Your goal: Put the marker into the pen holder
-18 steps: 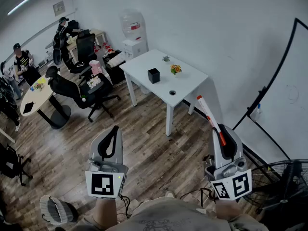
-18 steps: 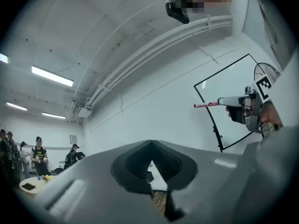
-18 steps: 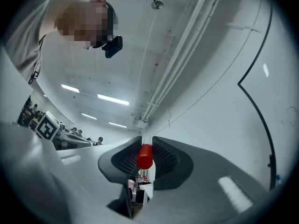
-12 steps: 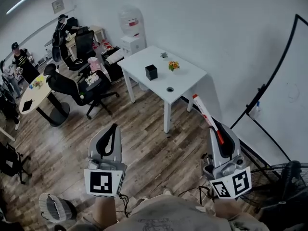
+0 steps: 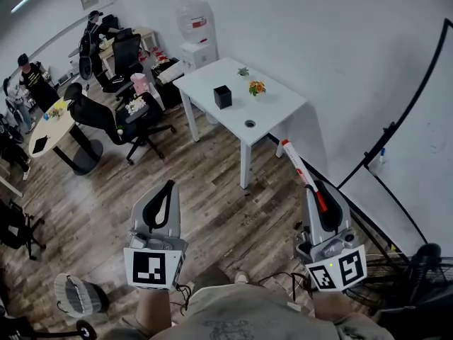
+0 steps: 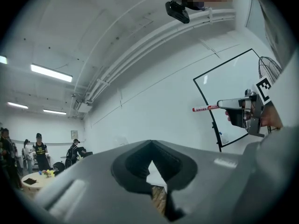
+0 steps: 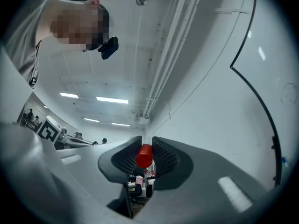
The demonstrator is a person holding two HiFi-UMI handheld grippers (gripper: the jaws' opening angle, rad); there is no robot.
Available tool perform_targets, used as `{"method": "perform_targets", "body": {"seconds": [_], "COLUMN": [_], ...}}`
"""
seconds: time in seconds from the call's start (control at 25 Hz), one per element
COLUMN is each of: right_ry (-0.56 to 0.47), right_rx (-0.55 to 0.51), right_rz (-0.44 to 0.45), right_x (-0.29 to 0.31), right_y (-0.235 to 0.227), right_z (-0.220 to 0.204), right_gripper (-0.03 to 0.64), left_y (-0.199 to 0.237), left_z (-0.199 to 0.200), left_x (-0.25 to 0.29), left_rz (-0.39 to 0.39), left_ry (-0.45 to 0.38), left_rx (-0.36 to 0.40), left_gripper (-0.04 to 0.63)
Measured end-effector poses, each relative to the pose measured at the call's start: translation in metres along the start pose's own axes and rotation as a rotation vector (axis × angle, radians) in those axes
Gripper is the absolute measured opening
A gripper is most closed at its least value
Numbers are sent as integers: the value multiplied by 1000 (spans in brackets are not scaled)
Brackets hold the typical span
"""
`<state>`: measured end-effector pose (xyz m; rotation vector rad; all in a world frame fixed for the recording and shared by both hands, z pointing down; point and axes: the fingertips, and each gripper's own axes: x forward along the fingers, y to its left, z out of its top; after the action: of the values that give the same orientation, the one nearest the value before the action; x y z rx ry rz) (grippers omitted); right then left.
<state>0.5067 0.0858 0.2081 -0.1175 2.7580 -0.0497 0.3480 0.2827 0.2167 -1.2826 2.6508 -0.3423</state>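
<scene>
A white marker (image 5: 301, 170) with a red cap end sticks forward out of my right gripper (image 5: 320, 195), which is shut on it at the lower right of the head view. Between the same jaws, the right gripper view shows the red end (image 7: 144, 155). The black pen holder (image 5: 223, 96) stands on the white table (image 5: 276, 112) farther ahead, well apart from both grippers. My left gripper (image 5: 166, 200) is held at the lower left, shut and holding nothing. From the left gripper view, its jaws (image 6: 150, 143) meet, and the marker (image 6: 205, 108) shows off to the right.
A small flower pot (image 5: 257, 87) and a round hole (image 5: 249, 124) are on the table. Office chairs (image 5: 113, 122), a round table (image 5: 60, 129) and people stand at the left. A water dispenser (image 5: 195, 34) is behind. A black-framed board (image 5: 396, 140) and a fan (image 5: 421, 289) are at the right.
The view has shifted a little over the wooden floor. My right gripper with the marker has drifted slightly left and up. Both grippers stay shut.
</scene>
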Motion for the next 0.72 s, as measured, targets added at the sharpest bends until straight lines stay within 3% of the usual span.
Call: {"method": "perform_targets", "body": {"seconds": [0.72], "right_ry": [88], "right_rx": [-11], "right_rz": [-30], "right_x": [67], "right_y": [-33], "right_z": [-58], "right_gripper": [98], "left_y": [26], "left_z": [-31], "left_x": [83], "left_rz": [-45], "left_ry": [1], "left_rx": [9], "left_gripper": [0]}}
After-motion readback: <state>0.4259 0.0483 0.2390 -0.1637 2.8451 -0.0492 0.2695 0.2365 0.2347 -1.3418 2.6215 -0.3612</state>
